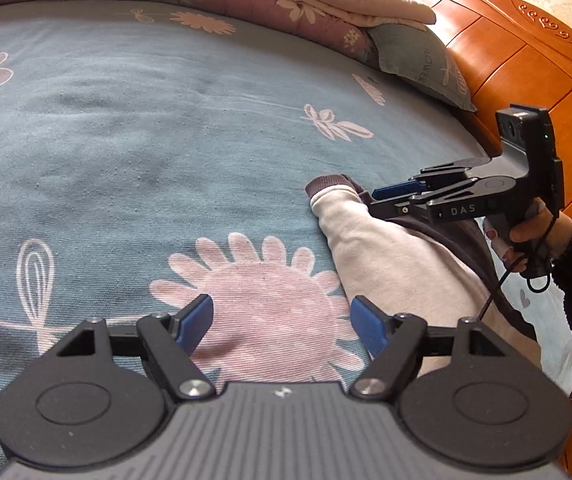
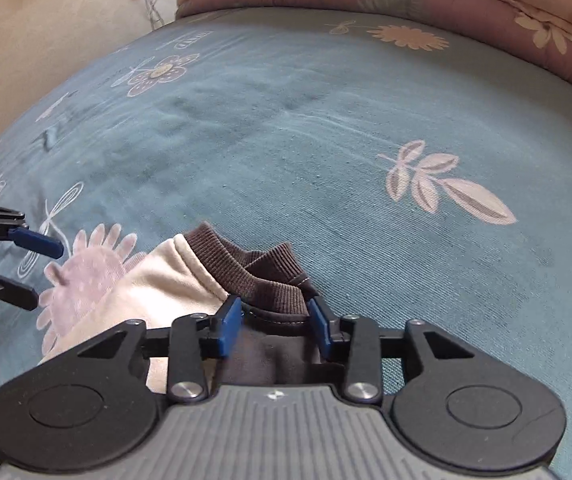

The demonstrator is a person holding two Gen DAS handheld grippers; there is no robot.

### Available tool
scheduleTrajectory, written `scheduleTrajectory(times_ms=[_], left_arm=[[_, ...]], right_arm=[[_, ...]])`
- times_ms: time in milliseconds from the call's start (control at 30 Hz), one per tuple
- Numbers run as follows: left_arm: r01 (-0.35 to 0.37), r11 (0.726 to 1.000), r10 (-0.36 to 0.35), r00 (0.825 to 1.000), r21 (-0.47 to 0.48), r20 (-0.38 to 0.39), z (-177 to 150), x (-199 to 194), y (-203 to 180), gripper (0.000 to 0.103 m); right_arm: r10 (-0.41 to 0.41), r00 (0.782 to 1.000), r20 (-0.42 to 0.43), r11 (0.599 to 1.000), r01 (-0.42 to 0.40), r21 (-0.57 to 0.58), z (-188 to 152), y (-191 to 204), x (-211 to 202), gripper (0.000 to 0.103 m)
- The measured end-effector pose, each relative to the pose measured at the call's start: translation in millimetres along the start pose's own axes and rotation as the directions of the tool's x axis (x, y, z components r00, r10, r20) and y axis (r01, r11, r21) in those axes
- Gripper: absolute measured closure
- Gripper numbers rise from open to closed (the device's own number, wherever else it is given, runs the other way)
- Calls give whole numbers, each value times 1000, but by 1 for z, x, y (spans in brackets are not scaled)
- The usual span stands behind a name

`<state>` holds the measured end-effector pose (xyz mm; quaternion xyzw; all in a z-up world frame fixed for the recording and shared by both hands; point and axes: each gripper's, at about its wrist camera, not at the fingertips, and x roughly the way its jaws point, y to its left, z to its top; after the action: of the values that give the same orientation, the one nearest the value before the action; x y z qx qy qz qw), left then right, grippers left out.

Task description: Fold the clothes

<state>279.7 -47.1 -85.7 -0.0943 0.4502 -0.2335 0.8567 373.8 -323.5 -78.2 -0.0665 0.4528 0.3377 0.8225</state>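
— Two hand-held grippers, one garment: where does the folding stand?

— Early, I'd judge. A cream and brown jacket (image 2: 157, 280) lies bunched on the blue flowered bed sheet (image 2: 286, 140), near the bed's edge by the wooden headboard (image 1: 526, 60). Nothing about it looks squared or folded yet — this reads as the pick-up-and-spread-out step.

— And the grips?

— The right hand-held gripper (image 2: 273, 320) has its jaws partly spread on either side of the brown ribbed collar (image 2: 261, 276); whether the pads actually press the cloth I cannot tell. The left hand-held gripper (image 1: 281, 324) is spread wide over the sheet, just beside the cream sleeve (image 1: 366, 240), holding nothing.

— Which way does the jacket run?

— Its long axis runs from the collar and a ribbed cuff (image 1: 326, 184), which point out toward the middle of the bed, back toward the person's hand (image 1: 526, 236).

— Next move?

— Probably a firm pinch on the collar, the left one taking the sleeve or shoulder, then drawing the jacket flat.
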Motion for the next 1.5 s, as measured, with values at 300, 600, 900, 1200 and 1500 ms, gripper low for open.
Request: scheduleTrajectory(times_ms=[300, 600, 900, 1200, 1500], left_arm=[[-8, 999, 8, 1000, 34, 2, -4, 1, -3, 26], [-6, 999, 6, 1000, 38, 17, -3, -7, -6, 26], [6, 998, -8, 1000, 62, 24, -3, -16, -15, 25], [53, 994, -52, 999, 91, -16, -7, -6, -41, 24], [77, 988, -73, 997, 137, -33, -9, -17, -66, 24]], right_arm=[[-37, 998, 45, 997, 34, 62, 0, -3, -6, 90], [-65, 994, 90, 995, 57, 83, 21, -3, -5, 88], [-130, 984, 120, 981, 110, 162, -10, -1, -73, 67], [-66, 993, 100, 912, 20, 410, -102, -22, -105, 50], [-194, 938, 287, 793, -22, 608, -140, -44, -159, 51]])
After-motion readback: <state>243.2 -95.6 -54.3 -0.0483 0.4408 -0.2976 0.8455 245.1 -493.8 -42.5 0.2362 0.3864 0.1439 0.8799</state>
